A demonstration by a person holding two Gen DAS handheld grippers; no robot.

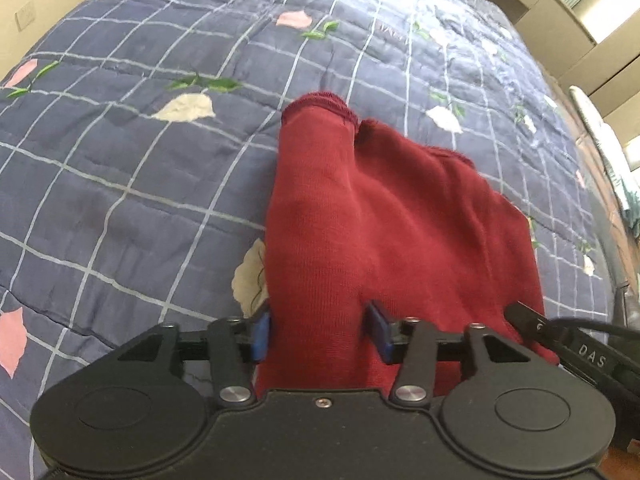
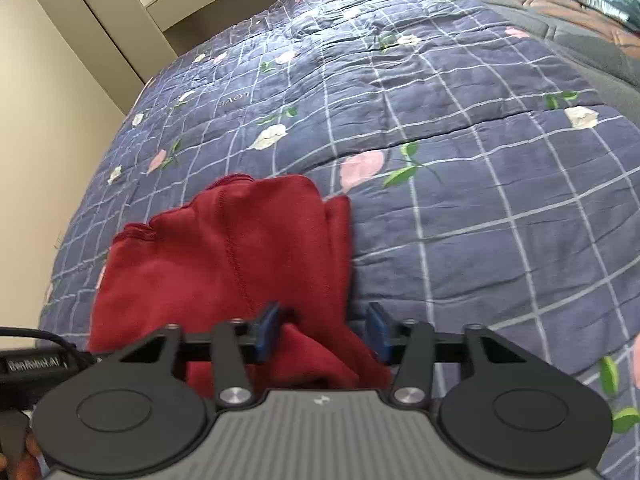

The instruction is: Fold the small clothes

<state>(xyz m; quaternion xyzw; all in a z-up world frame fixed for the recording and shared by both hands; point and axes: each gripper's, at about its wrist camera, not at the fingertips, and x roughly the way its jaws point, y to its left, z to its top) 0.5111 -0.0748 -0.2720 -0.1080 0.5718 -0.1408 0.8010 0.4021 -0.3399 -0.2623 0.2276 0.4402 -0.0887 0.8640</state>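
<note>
**Both grippers loose over the red garment**

The red garment (image 1: 392,216) lies bunched on the blue checked quilt (image 1: 120,168). Left gripper (image 1: 318,330) straddles a fold, pads apart, nothing pinched. Right gripper (image 2: 322,332) likewise stands unclenched over the cloth's edge

Read "DAS" in white letters on black device (image 1: 592,354) at right edge of left wrist view. "LOVE" stitched upside down on quilt (image 2: 234,100). White lettering on black device (image 2: 34,364), lower left, blurred; roughly "GenRobot.AI".
</note>
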